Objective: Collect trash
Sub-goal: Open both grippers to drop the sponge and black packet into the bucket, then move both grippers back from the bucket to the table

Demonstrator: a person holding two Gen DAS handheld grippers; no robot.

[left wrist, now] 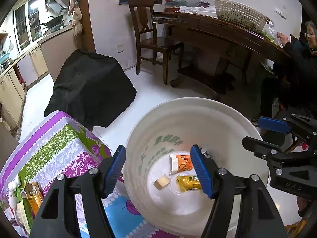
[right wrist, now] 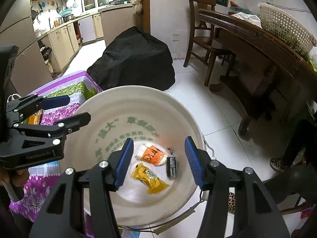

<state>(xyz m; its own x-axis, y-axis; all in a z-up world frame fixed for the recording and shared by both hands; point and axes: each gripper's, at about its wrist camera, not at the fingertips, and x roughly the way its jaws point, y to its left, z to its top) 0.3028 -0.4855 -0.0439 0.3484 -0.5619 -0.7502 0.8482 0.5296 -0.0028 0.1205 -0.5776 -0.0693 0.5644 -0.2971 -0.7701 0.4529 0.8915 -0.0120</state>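
Observation:
A white plastic bucket [left wrist: 190, 101] [right wrist: 126, 88] with green print on its inner wall stands on the floor beside a cloth-covered table. On its bottom lie a crushed orange and white paper cup [left wrist: 180, 163] [right wrist: 152, 154], a yellow wrapper [left wrist: 188, 182] [right wrist: 150, 178], a beige block [left wrist: 162, 181] and a small black packet [right wrist: 171, 167]. My left gripper [left wrist: 158, 148] [right wrist: 77, 109] hangs open over the bucket's left side, nothing between its blue pads. My right gripper [right wrist: 158, 139] [left wrist: 265, 134] hovers open above the trash, also holding nothing.
The table's purple and green floral cloth [left wrist: 59, 144] [right wrist: 65, 99] carries an orange carton [left wrist: 33, 196]. A black covered bulk [left wrist: 91, 87] sits on the white tile floor behind. A wooden chair [left wrist: 152, 39], a dark dining table [left wrist: 218, 31] with a basket [left wrist: 239, 13], and a seated person [left wrist: 305, 59] are at the right.

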